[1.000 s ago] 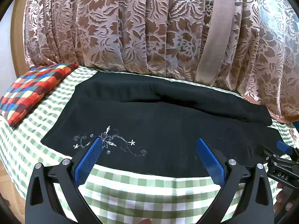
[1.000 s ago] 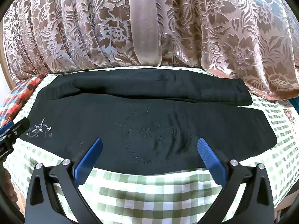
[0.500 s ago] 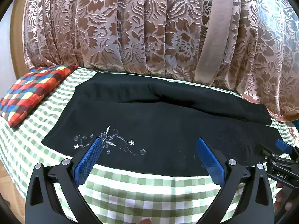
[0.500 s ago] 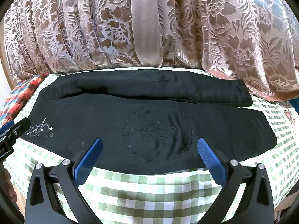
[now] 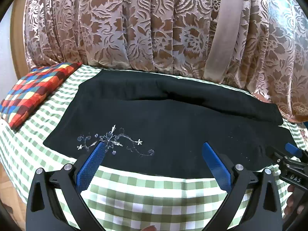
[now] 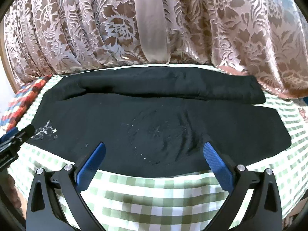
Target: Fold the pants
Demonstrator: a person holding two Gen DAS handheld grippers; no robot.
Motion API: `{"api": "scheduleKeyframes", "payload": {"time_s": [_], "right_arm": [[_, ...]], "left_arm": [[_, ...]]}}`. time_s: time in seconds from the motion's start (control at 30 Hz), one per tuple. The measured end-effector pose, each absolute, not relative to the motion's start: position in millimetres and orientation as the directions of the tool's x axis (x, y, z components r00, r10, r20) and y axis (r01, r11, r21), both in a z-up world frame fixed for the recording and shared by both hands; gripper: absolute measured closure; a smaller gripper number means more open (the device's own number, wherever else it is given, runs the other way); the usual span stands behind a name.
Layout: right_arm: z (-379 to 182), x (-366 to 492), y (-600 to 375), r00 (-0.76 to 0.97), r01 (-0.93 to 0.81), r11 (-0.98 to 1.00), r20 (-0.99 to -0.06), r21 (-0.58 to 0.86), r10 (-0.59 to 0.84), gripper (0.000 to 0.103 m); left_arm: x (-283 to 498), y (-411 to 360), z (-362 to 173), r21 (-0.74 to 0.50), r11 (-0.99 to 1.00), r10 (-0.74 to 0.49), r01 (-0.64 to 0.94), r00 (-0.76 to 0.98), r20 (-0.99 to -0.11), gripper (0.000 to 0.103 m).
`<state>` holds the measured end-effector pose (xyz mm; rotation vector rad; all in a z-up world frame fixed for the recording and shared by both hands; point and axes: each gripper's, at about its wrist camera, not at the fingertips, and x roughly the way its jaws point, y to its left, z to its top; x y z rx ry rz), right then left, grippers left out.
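Spread flat, the black pants (image 5: 173, 127) lie lengthwise across a green-and-white checked cloth (image 5: 146, 194), one leg nearest the cameras and the other bunched into a long roll along the far side, close under a brown floral curtain (image 5: 134, 28). White embroidery (image 5: 113, 142) marks the near leg toward its left end, and a fainter stitched circle (image 6: 156, 134) sits near its middle, where the fabric is rippled into small wrinkles. The near hem edge runs in a fairly straight line, with a broad band of bare checked cloth between it and the front of the surface. At the right end the pants taper to a rounded corner, and open checked cloth continues beyond it. The left gripper (image 5: 152, 152) hovers over the near edge with its blue-padded jaws spread wide and nothing between them; its left pad overlaps the embroidery in the view, though contact cannot be judged. The right gripper (image 6: 153, 152) hangs likewise over the near edge by the stitched circle, jaws wide apart and empty. Each gripper shows at the margin of the other's view, well apart along the edge. A multicoloured checked cushion (image 5: 36, 90) lies on the cloth at the far left, just beside the left end of the pants, and a plain beige band (image 5: 221, 34) hangs down the curtain.
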<state>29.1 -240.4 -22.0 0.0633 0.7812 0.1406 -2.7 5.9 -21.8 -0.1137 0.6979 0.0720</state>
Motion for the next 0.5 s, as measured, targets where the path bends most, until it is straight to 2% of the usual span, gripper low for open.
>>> {"api": "scheduleKeyframes", "payload": {"time_s": [0.23,0.37,0.5], "right_arm": [[-33,35,-270,0.647,-0.112,0.953,-0.707,0.282,0.286,0.002],[-43,35,-309,0.603,-0.052,0.903,-0.707,0.426,0.369,0.002],[-56,28,-357,0.577,0.034,0.839,-0.696,0.544,0.428,0.002]], "left_arm": [[5,21,-38,-0.123,0.987,-0.009,-0.104,0.728,-0.685,0.003],[11,57,-60,-0.274,0.950,-0.107,-0.148,0.671,-0.734,0.003],[8,100,-79,-0.339,0.912,-0.122,-0.231,0.635,-0.763,0.003]]}}
